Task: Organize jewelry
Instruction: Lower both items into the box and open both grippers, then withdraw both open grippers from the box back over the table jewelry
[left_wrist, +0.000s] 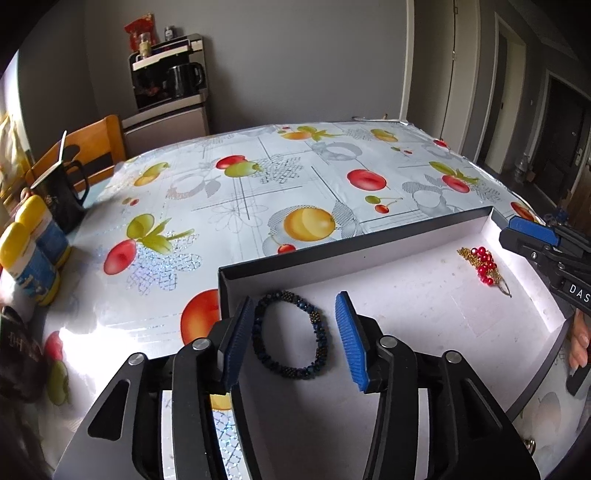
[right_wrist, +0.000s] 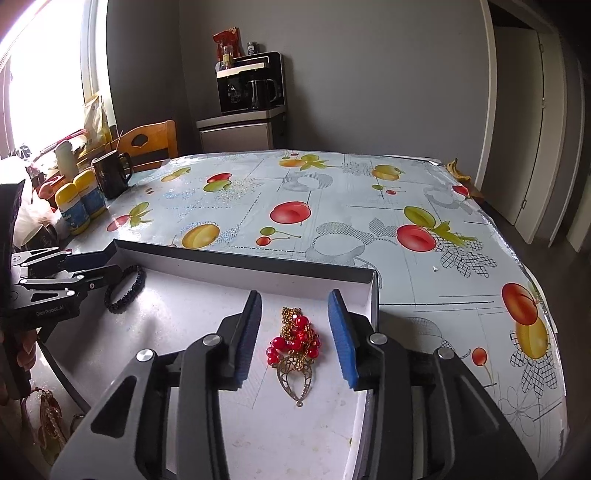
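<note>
A shallow box (left_wrist: 369, 254) with a white floor and dark rim lies on the table. A dark blue beaded bracelet (left_wrist: 290, 334) lies in its left part, between the open jaws of my left gripper (left_wrist: 293, 334). A red-bead and gold-chain necklace (right_wrist: 295, 343) with a gold filigree pendant lies in its right part, between the open jaws of my right gripper (right_wrist: 295, 336). The bracelet (right_wrist: 125, 291) and left gripper (right_wrist: 92, 271) show at left in the right wrist view; the necklace (left_wrist: 482, 266) and right gripper (left_wrist: 532, 236) show at right in the left wrist view. Neither holds anything.
The table has a fruit-print cloth (left_wrist: 295, 184). Two yellow-capped bottles (left_wrist: 33, 251) and a black mug (left_wrist: 64, 195) stand at its left edge, by a wooden chair (left_wrist: 92, 151). More jewelry (right_wrist: 48, 417) lies outside the box at lower left. A banana (right_wrist: 456, 170) lies at the far right corner.
</note>
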